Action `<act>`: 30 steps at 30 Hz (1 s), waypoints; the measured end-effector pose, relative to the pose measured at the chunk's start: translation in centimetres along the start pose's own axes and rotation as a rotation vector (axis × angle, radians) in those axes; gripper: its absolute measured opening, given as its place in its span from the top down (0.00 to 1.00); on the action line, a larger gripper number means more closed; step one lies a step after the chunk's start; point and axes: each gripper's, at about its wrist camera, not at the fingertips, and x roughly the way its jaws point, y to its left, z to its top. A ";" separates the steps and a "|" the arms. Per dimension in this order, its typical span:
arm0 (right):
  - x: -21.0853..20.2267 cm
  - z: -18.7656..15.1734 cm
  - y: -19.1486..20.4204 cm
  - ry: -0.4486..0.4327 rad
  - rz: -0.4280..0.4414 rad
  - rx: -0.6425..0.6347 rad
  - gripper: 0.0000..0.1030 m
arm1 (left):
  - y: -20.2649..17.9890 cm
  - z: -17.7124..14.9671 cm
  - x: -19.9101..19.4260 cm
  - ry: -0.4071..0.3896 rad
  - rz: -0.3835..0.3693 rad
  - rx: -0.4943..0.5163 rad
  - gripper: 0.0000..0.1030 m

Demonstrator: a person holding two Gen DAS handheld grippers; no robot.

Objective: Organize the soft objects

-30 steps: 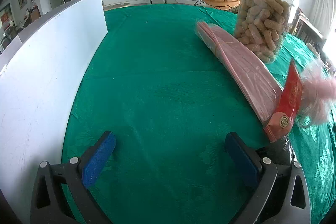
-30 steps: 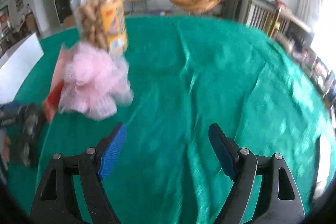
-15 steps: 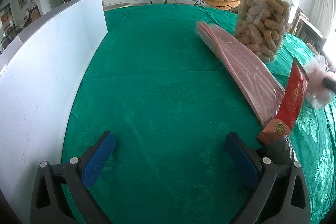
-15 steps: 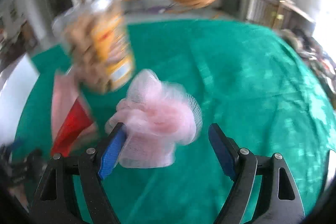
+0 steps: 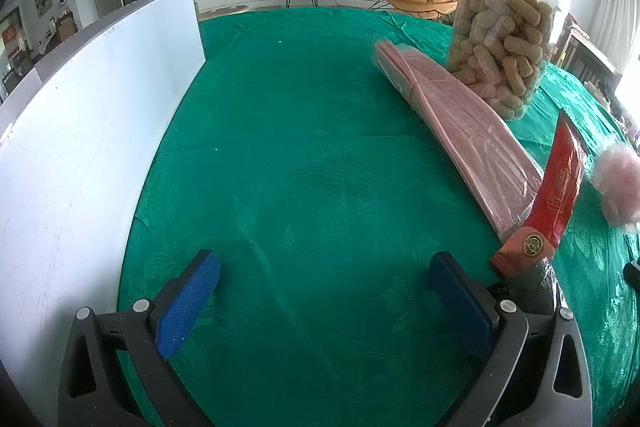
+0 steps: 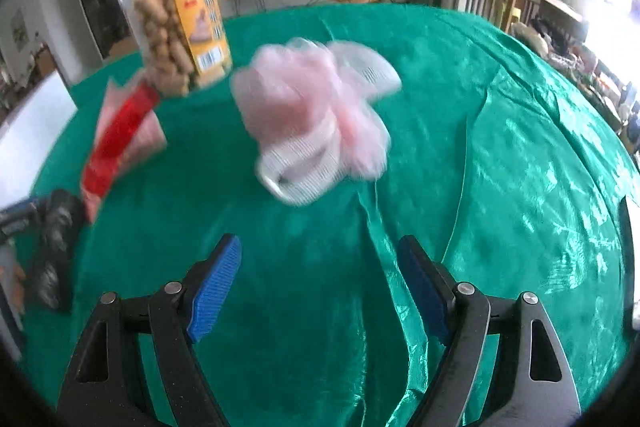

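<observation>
A pink mesh bath puff lies on the green tablecloth, a short way ahead of my right gripper, which is open and holds nothing. The same puff shows at the far right edge of the left wrist view. My left gripper is open over bare green cloth, empty. A flat pink plastic-wrapped pack lies to its right, with a red packet leaning on its near end.
A clear jar of brown snack sticks stands behind the pink pack; the jar also appears in the right wrist view. A white board stands upright along the left of the table. A dark object lies at the left.
The right gripper has drawn back from the pink puff, which sat between its fingers half a second ago and now lies farther ahead. The left gripper has not moved.
</observation>
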 end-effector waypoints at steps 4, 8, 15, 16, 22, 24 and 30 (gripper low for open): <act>0.1 -0.1 0.3 -0.001 -0.021 -0.024 0.20 | 0.0 0.0 0.0 0.000 0.000 0.000 0.00; 0.1 -0.1 0.4 0.003 -0.023 -0.028 0.18 | 0.0 0.0 0.0 0.000 0.001 0.000 0.00; 0.1 -0.1 0.4 0.004 -0.025 -0.029 0.18 | 0.0 0.0 0.0 0.000 0.001 0.000 0.00; 0.2 -0.2 0.4 0.005 -0.025 -0.029 0.18 | 0.0 0.0 0.0 0.000 0.001 0.000 0.00; 0.2 -0.3 0.4 0.005 -0.024 -0.030 0.18 | 0.0 0.0 0.1 0.000 0.001 0.000 0.00; 0.2 -0.3 0.4 0.006 -0.020 -0.031 0.18 | 0.0 0.0 0.0 0.000 0.001 0.000 0.00; 0.2 -0.3 0.4 0.007 -0.020 -0.031 0.18 | 0.0 0.0 0.0 0.000 0.001 0.000 0.00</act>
